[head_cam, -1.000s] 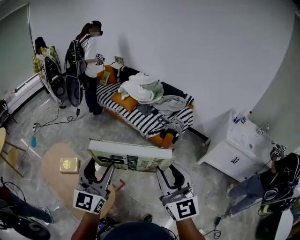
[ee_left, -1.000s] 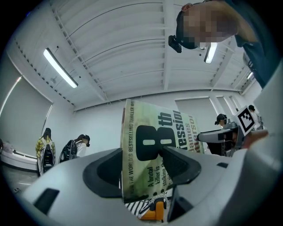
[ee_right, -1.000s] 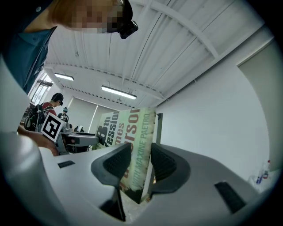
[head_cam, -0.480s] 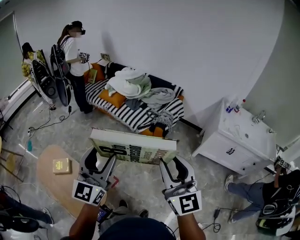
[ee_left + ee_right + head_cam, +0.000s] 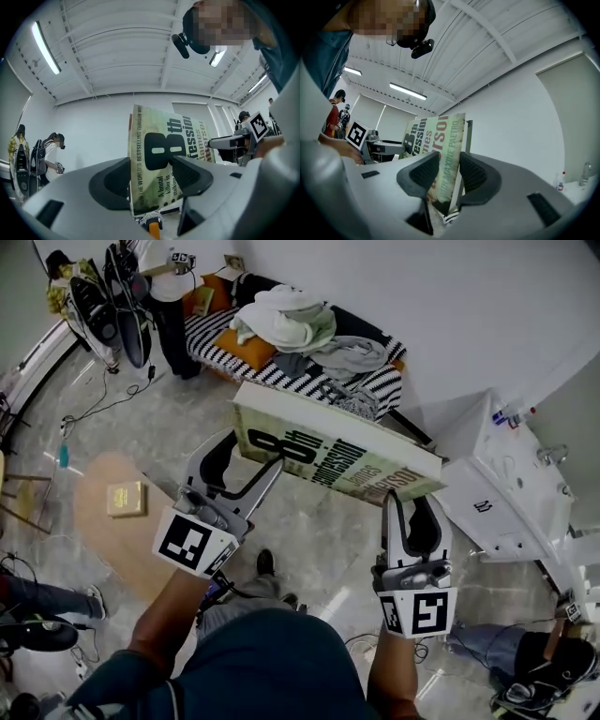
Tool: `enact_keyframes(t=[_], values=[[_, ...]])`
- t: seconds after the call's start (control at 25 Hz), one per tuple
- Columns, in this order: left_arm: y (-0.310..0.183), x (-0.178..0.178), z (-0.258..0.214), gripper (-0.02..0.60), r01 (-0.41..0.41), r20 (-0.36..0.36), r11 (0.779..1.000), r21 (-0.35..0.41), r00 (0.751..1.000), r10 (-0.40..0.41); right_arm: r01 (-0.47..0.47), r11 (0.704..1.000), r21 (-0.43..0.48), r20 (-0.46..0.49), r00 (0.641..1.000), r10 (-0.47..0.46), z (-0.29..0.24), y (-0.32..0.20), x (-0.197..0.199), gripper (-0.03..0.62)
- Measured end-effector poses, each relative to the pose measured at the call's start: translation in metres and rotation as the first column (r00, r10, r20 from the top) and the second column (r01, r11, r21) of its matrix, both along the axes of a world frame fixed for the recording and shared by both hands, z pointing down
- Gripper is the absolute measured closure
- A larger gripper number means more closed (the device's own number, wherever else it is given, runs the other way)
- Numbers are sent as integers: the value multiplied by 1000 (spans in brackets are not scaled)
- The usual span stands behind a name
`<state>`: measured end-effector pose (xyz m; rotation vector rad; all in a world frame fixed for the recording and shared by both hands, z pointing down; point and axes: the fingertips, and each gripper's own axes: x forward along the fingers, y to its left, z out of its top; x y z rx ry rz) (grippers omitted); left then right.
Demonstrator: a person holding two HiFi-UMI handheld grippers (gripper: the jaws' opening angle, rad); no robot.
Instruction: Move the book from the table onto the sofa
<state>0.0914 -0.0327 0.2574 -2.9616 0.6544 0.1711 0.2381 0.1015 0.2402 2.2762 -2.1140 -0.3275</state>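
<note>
I hold a large thick book (image 5: pixel 337 451) with a green-and-black cover in the air between both grippers, its spine toward me and slanting down to the right. My left gripper (image 5: pixel 255 465) is shut on its left end and my right gripper (image 5: pixel 409 504) on its right end. In the left gripper view the book (image 5: pixel 159 154) stands on edge, pressed between the pads of that gripper (image 5: pixel 152 180). The right gripper view shows the book (image 5: pixel 440 145) clamped the same way in the right gripper (image 5: pixel 449 174). The striped sofa (image 5: pixel 220 334) lies just beyond the book.
A heap of clothes (image 5: pixel 286 320) and orange cushions cover much of the sofa. A person (image 5: pixel 169 287) stands at its left end. A white sink cabinet (image 5: pixel 511 493) is at the right. The round wooden table (image 5: pixel 98 540) with a small yellow item (image 5: pixel 126 499) lies behind left.
Both grippers have carried the book forward toward the sofa, which now sits much nearer, right behind the book. The book now slants down to the right. The table has dropped back on the left.
</note>
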Motion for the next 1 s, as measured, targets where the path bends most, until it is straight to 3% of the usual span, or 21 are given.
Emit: enact_keyframes(t=[0.32,0.6,1.0], values=[[-35,12,37,317,-40,-36,999,30,998,41,-32,999,11,-24,999,32,36,-34,10,447],[-108,39,25,316,-70,-45,998,-4,997,70,-65,997,-28,-23,998,64,22,-100,29,448],[-156,100,33,318,-24,-6,999,-33,1000,24,-22,999,-32,13,1000,22,33,-153,96,451]])
